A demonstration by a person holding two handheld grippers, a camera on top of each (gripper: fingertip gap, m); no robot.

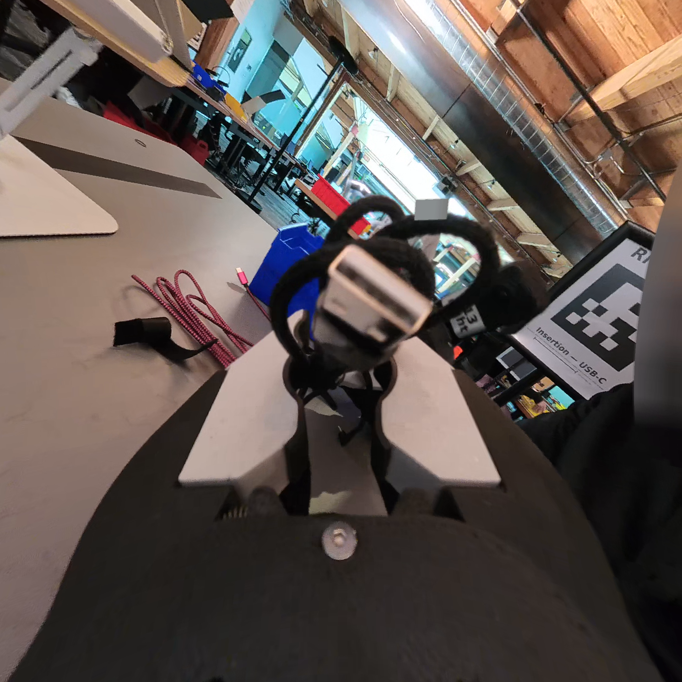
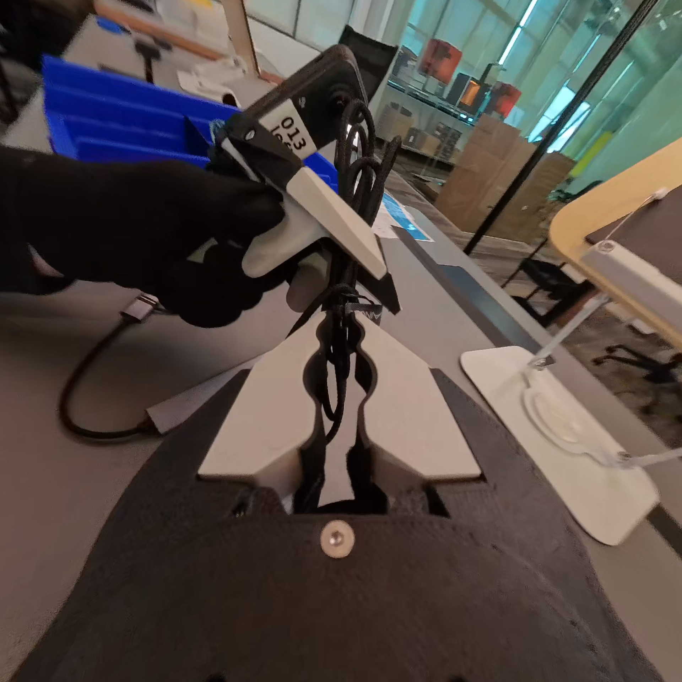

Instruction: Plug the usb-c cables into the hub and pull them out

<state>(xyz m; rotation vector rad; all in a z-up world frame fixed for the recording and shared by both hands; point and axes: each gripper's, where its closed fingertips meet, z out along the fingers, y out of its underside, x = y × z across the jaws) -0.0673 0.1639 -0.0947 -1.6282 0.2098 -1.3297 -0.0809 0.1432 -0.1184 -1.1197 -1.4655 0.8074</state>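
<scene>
Each gripper (image 1: 341, 360) (image 2: 337, 332) has 2 pale grey fingers (image 1: 251, 413) (image 2: 265, 406) with scalloped inner edges on a textured black body, with 1 silver screw (image 1: 338, 540) (image 2: 337, 538) at centre. The person wears a black glove (image 2: 147, 228).

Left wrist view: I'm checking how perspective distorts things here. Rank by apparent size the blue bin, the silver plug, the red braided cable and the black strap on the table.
1. Silver plug, inflated by nearness.
2. Red braided cable and blue bin: similar, bin partly hidden, so unranked.
3. Black strap, smallest.
</scene>
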